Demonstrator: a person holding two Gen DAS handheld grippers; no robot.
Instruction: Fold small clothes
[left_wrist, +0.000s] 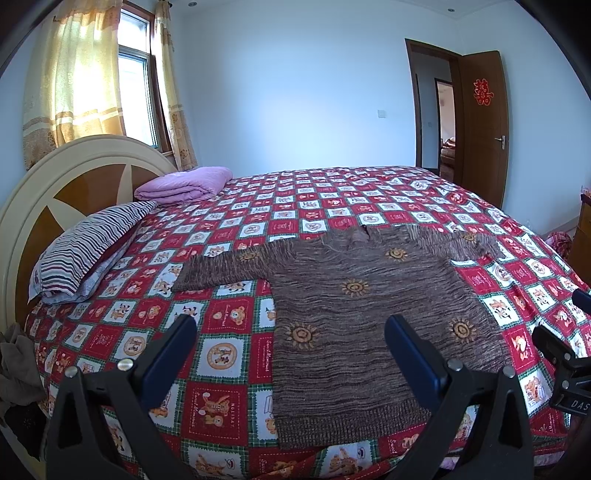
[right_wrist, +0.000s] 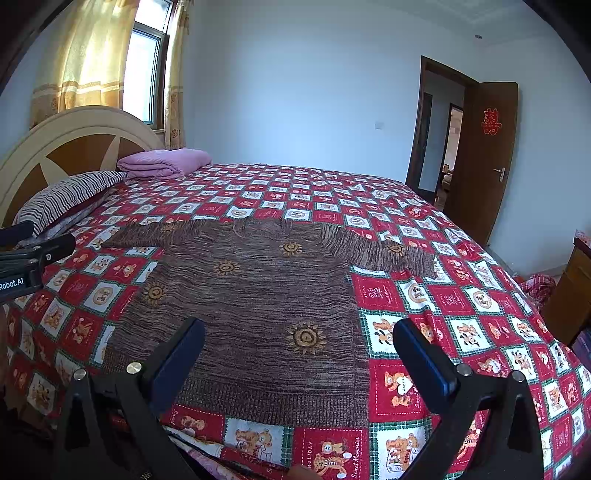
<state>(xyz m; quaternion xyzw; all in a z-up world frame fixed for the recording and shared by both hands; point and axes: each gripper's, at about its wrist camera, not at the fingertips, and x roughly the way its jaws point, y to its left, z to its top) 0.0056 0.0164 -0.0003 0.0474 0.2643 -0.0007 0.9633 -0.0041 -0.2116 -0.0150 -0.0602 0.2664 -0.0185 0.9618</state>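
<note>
Bedroom walls, a window and an open door are seen behind the bed (left_wrist: 229, 354) in the left wrist view. On its quilt the sweater (left_wrist: 369, 314) is spread flat, sleeves out to both sides. The left gripper (left_wrist: 291, 354) is held low over the near hem corner, jaws wide apart, empty.

From the right wrist view, the right gripper (right_wrist: 299, 354) is poised likewise over the opposite hem corner, open and empty. Both sleeves are probably best folded inward first, edges kept aligned, knit pinched cleanly without the quilt.
</note>
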